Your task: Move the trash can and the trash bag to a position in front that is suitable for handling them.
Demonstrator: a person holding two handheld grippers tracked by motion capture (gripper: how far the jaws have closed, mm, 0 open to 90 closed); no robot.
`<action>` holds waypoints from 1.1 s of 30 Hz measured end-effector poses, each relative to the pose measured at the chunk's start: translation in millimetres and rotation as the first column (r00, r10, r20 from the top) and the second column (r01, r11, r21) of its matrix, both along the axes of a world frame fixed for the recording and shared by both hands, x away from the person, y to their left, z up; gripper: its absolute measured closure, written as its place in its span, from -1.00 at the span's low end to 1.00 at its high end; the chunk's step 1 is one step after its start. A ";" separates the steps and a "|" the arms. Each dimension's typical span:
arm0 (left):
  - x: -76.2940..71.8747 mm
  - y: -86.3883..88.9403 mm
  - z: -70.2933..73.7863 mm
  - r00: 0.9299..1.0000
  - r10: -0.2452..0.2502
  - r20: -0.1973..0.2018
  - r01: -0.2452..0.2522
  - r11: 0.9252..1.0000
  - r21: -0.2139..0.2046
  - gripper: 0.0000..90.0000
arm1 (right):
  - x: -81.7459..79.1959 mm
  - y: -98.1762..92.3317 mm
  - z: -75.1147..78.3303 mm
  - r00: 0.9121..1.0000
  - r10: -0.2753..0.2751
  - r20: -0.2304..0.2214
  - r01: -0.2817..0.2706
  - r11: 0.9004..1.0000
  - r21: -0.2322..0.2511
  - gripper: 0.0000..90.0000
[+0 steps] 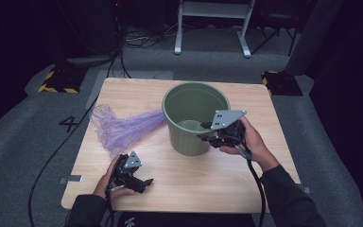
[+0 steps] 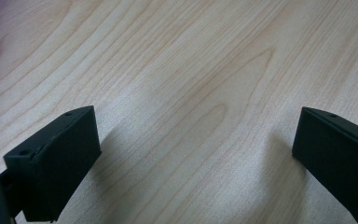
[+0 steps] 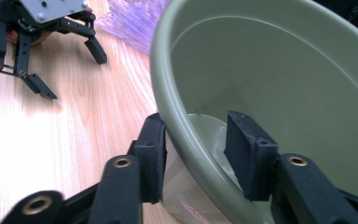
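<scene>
A: Reading any labels? A "4" is marked on the grey floor left of the table; a small red-printed label low on the bucket's outside is too blurred to read.

B: And the green bucket?

A: Upright near the table's middle, nothing visible inside. The purple mesh lies just beside it, to the left.

B: Right gripper?

A: Straddling the near rim, one jaw outside, one inside, a gap showing on the inner side.

B: Left gripper?

A: Jaws spread wide over bare wood, holding nothing
</scene>
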State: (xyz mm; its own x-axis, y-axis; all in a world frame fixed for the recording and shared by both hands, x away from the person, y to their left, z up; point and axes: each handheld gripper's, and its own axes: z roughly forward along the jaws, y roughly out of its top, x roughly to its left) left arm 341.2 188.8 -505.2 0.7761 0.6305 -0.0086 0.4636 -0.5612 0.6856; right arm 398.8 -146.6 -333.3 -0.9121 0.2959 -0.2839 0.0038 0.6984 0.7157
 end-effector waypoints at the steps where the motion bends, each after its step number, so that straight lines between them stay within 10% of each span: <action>1: 0.0 0.0 0.0 1.000 0.000 0.000 0.000 1.000 0.000 -0.99 | -0.8 -0.2 1.0 1.000 0.007 -0.001 -0.007 1.000 -0.012 0.43; 12: 0.0 -0.1 -0.1 1.000 0.000 -0.003 0.000 1.000 -0.004 -0.99 | -8.3 -5.6 4.4 0.999 0.044 0.016 -0.043 0.997 -0.065 0.57; 33: 0.1 0.0 -0.1 1.000 0.000 -0.004 0.000 1.000 -0.005 -0.99 | 1.3 -30.6 -0.2 0.993 -0.078 0.084 0.082 0.996 -0.041 0.33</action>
State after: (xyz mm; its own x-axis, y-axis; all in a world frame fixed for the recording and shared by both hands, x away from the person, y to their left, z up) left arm 341.3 188.7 -505.4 0.7763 0.6302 -0.0151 0.4662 -0.5579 0.6866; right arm 400.1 -177.2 -333.5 -0.8588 0.3526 -0.3718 0.0034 0.7296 0.6839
